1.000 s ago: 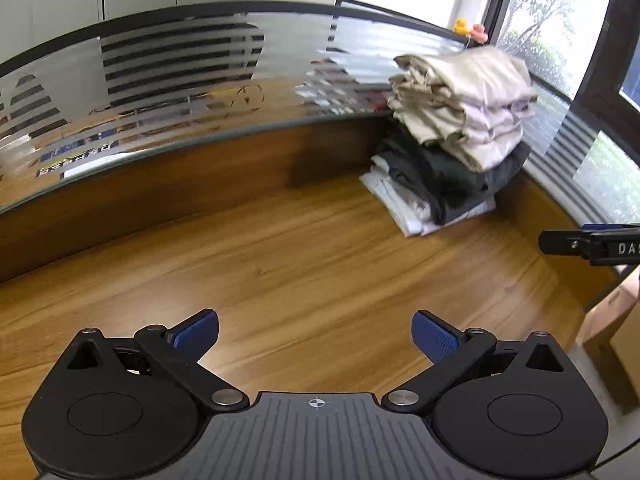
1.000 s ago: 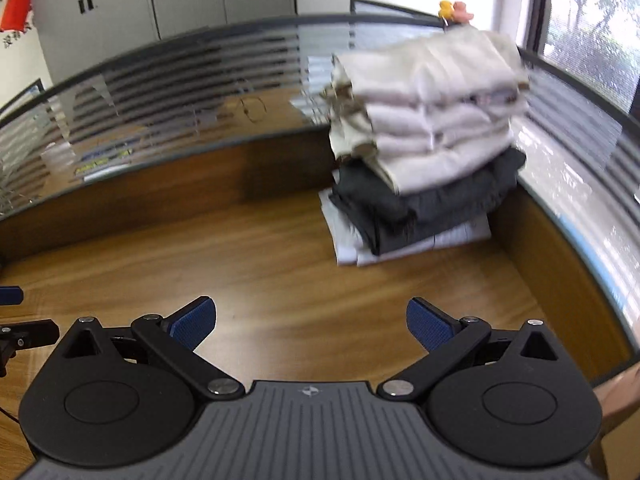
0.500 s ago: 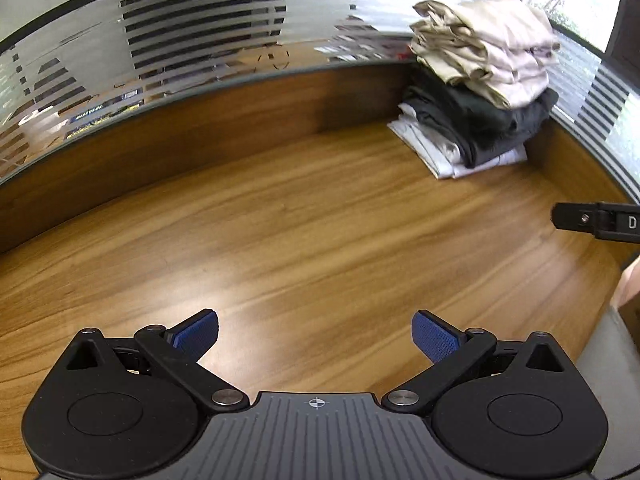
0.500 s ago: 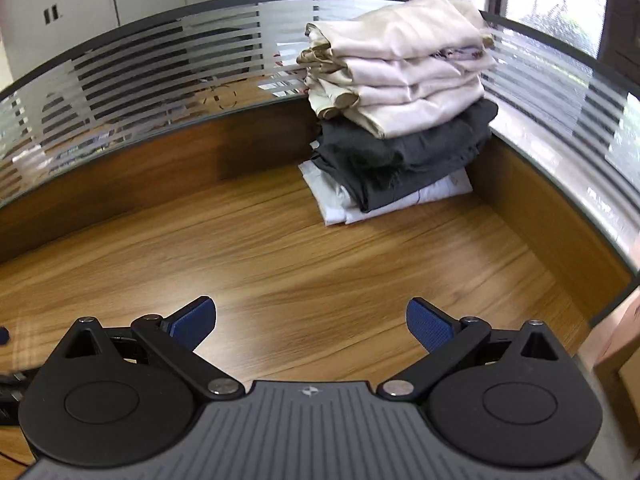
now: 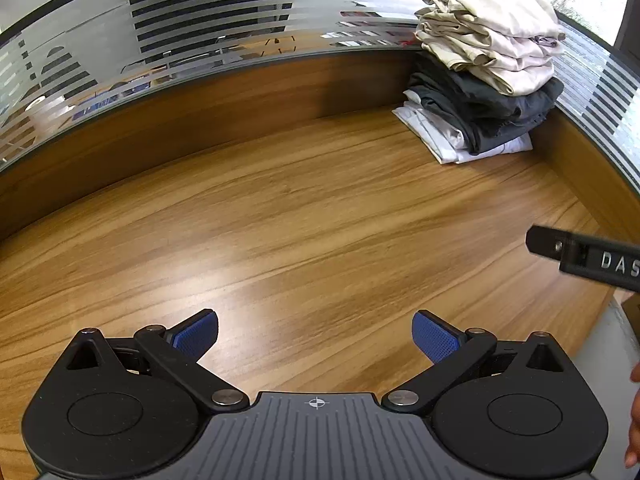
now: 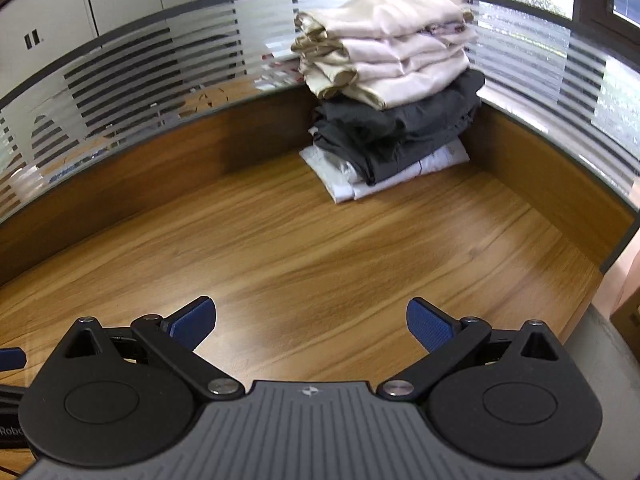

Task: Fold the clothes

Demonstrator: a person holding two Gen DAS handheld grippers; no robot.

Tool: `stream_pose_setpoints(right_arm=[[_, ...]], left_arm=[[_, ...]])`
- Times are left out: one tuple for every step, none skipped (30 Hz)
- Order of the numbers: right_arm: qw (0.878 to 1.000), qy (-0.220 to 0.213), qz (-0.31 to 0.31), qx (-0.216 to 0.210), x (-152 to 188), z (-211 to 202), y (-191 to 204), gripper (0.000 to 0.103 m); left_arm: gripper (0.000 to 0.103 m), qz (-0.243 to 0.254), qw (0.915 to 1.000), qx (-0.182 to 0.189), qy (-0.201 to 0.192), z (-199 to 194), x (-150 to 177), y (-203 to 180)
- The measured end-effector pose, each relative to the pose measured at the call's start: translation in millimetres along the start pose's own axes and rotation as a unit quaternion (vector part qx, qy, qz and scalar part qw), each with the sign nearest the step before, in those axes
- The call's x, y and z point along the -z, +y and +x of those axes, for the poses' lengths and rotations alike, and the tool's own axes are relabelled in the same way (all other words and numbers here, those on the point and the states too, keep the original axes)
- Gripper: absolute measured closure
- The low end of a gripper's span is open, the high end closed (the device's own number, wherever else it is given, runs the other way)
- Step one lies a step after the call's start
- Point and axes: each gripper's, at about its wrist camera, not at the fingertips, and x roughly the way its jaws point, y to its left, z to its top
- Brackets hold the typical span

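Wood-grain desk (image 5: pixel 280 216) runs wide and bare from the near edge to a raised wooden lip at the far side, topped by a frosted striped glass partition (image 5: pixel 200 40). Stack of folded clothes (image 5: pixel 484 76) sits in the far right corner, close against both the lip and the partition: white garment at the bottom, dark grey in the middle, cream layers on top. Left gripper (image 5: pixel 316 334) hovers over the near part of the desk, jaws spread wide, nothing between the blue pads (image 5: pixel 198 334). Right gripper (image 6: pixel 310 322) likewise wide open and empty, well short of the stack. Its finger tip shows at the right edge of the left view. Cardboard box (image 6: pixel 628 312) stands beyond the desk's right edge.
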Motion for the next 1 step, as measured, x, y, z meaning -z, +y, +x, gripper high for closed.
stream_pose_setpoints(right_arm=[[1.000, 0.003, 0.001, 0.000, 1.7, 1.2, 0.4, 0.001]], left_arm=[[0.000, 0.000, 1.0000, 0.000, 0.000, 0.2, 0.0, 0.0]])
